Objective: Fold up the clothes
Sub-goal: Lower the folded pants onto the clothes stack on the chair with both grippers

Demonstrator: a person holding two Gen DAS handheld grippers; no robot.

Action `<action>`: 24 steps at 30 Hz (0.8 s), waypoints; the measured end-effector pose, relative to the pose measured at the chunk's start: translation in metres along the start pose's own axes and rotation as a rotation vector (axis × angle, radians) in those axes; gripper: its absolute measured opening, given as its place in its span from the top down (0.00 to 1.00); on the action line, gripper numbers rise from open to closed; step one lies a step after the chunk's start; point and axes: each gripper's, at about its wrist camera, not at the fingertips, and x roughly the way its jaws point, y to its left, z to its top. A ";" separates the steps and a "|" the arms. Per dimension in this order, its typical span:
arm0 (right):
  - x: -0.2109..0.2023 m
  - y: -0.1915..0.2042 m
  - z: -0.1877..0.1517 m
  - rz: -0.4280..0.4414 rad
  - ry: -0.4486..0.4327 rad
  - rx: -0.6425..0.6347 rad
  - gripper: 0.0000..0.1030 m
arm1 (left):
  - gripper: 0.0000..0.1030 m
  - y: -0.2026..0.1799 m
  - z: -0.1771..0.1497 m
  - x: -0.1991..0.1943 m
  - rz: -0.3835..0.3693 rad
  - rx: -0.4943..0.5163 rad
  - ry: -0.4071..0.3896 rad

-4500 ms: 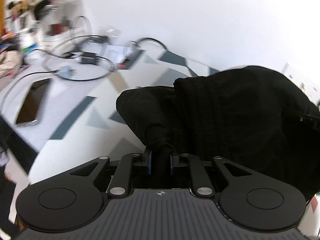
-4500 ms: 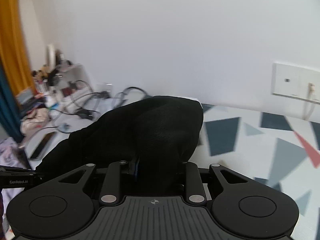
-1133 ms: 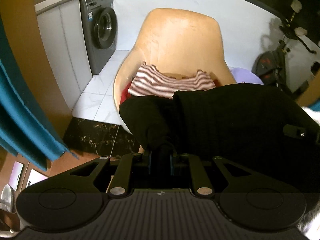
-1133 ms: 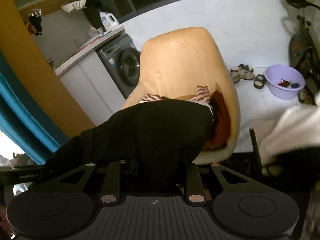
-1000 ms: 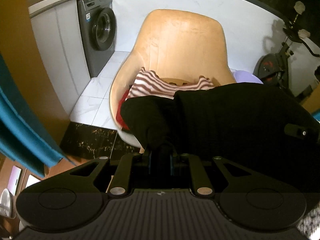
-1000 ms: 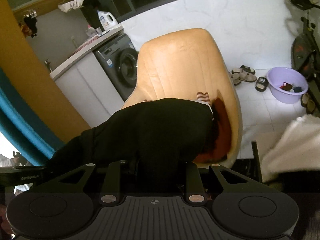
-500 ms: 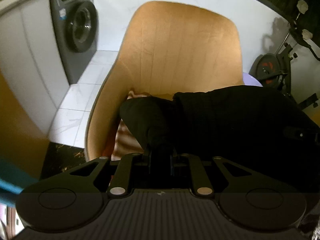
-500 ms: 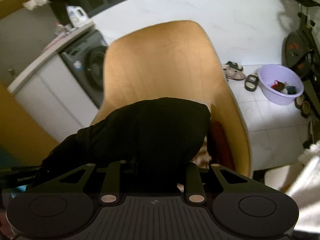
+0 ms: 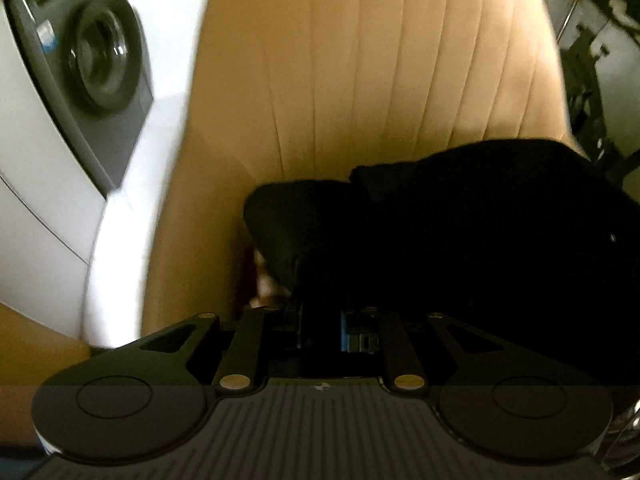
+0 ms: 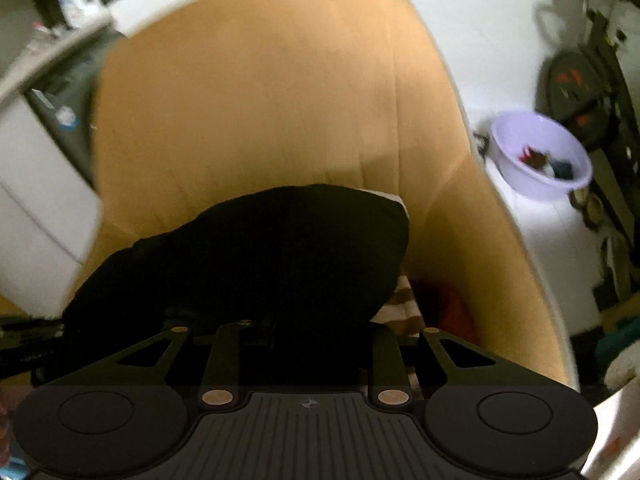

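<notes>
Biggest thing I see: tan padded chair (image 9: 360, 92) fills both views, its backrest straight ahead w/ vertical seams. Next, the black garment (image 10: 256, 260) hangs bunched in front of the chair back, low over the seat, spanning btwn my two grippers. Grey washing machine (image 9: 96, 64) sits to the chair's left, blurred. Lilac basin (image 10: 540, 156) w/ small items stands on the white floor right of the chair. Striped cloth (image 10: 400, 304) and sth red lie on the seat under the garment's right edge. My left gripper (image 9: 320, 320) pinches a dark fold of the garment, jaws nearly together. My right gripper (image 10: 312, 332) is buried in the fabric, also clamped on it.
</notes>
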 end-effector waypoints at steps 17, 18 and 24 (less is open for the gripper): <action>-0.050 -0.028 -0.034 -0.064 -0.048 -0.087 0.51 | 0.55 0.019 -0.014 -0.058 -0.144 -0.076 0.028; -0.051 -0.025 -0.043 -0.056 -0.034 -0.112 0.51 | 0.43 0.012 -0.019 -0.059 -0.167 -0.060 0.037; -0.001 -0.003 -0.073 -0.137 0.115 -0.181 0.56 | 0.38 -0.019 -0.064 -0.031 -0.139 0.046 0.129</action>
